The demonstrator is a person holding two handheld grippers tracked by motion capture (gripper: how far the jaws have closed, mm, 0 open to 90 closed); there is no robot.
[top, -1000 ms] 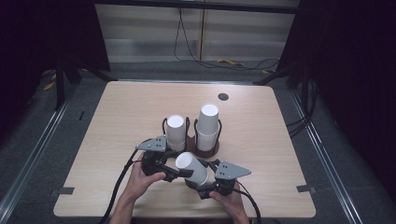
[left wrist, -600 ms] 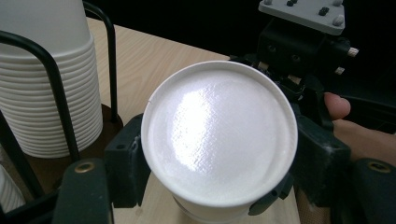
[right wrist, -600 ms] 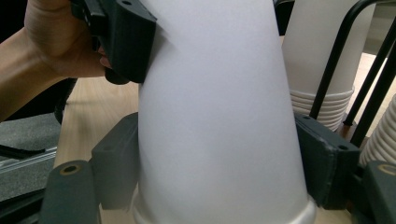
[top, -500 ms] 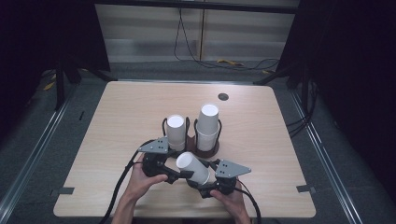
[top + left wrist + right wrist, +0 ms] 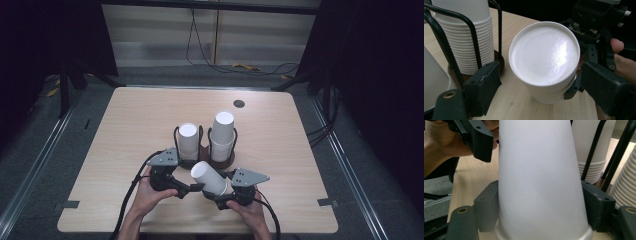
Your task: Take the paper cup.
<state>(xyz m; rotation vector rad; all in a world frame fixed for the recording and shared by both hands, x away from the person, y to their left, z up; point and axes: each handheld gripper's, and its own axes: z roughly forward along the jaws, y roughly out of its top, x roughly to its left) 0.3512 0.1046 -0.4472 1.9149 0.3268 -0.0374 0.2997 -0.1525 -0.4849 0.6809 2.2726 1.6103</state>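
A white paper cup (image 5: 209, 176) lies tilted above the table's front, its closed bottom (image 5: 545, 51) turned up and to the left. My right gripper (image 5: 225, 192) is shut on it, its pads (image 5: 487, 207) pressing both sides of the cup wall (image 5: 539, 177) just above the rim. My left gripper (image 5: 192, 189) stands open at the cup's bottom end. Its jaws are wide on either side of the cup, and the pads (image 5: 482, 88) are not touching it. Just behind, a black wire holder (image 5: 220, 161) keeps two stacks of upside-down white cups, the left stack (image 5: 188, 139) shorter than the right stack (image 5: 222, 132).
The wire holder's uprights (image 5: 472, 37) and its cup stacks stand close behind both grippers. A small dark round disc (image 5: 239, 103) sits near the far edge of the wooden table (image 5: 125, 125). Cables (image 5: 250, 67) lie on the floor beyond it.
My left gripper has edged a little to the right, closer around the cup's bottom. The right gripper and the cup have barely shifted.
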